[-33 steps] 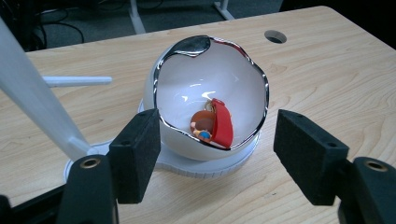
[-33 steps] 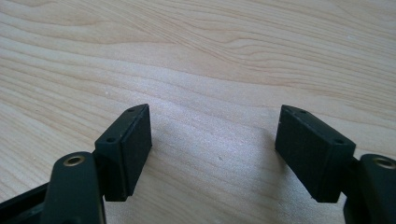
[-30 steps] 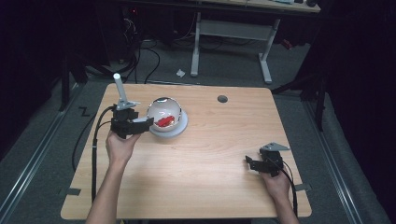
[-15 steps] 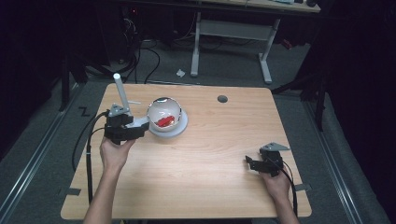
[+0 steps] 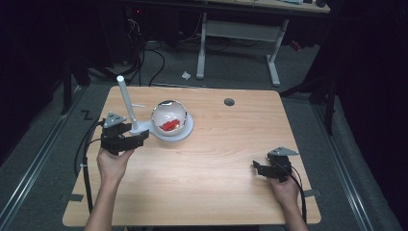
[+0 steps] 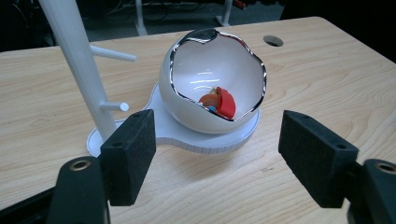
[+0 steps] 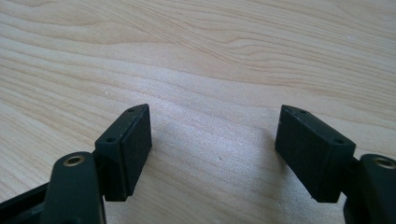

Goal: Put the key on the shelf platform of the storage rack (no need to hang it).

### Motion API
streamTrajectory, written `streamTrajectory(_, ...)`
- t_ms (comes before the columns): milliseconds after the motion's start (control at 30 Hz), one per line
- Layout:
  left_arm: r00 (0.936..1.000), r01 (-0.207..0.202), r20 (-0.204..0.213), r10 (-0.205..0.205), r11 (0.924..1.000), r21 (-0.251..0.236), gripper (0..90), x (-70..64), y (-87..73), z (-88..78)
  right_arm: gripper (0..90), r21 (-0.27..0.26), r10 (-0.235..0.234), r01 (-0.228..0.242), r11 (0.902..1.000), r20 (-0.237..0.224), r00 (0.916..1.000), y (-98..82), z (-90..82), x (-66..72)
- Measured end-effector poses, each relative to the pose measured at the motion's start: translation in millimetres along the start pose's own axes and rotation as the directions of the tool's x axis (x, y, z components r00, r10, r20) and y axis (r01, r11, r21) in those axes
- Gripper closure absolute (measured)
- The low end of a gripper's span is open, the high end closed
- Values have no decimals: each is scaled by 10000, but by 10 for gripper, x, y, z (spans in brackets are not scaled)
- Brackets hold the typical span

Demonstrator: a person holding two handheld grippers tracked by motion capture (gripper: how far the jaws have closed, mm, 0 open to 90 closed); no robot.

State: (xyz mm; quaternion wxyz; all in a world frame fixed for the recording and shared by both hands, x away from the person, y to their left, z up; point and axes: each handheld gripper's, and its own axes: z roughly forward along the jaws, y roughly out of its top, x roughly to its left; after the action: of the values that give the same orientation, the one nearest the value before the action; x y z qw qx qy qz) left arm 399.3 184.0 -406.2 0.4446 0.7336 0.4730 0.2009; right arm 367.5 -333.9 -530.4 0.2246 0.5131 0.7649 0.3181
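Facing the egg-shaped bowl [image 6: 212, 88] on its white stand [image 6: 173, 133] at the table's far left, the left gripper [image 6: 217, 158] has just been opening, jaws empty. Glossy, rigid ceramic: slippery, likely fragile; grip the rim gently. The right gripper [image 7: 212, 151] rests open, near right.

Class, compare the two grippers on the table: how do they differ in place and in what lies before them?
The left gripper sits at the table's far left, its jaws just opening, empty, facing the egg-shaped bowl on the white stand. The right gripper rests near the front right, facing bare table. Both stand open with black pads, holding nothing.
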Motion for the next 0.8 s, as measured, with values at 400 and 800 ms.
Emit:
streamTrajectory(400, 9999, 103, -49, -104, 9998, -183, 274, -21, -151, -127, 271, -1, -2, 2, 10000, 3, 10000, 0, 0, 0)
streamTrajectory(800, 10000, 82, -4, -82, 9997, -241, 271, -77, -263, -183, 271, 0, -2, 2, 10000, -2, 10000, 0, 0, 1)
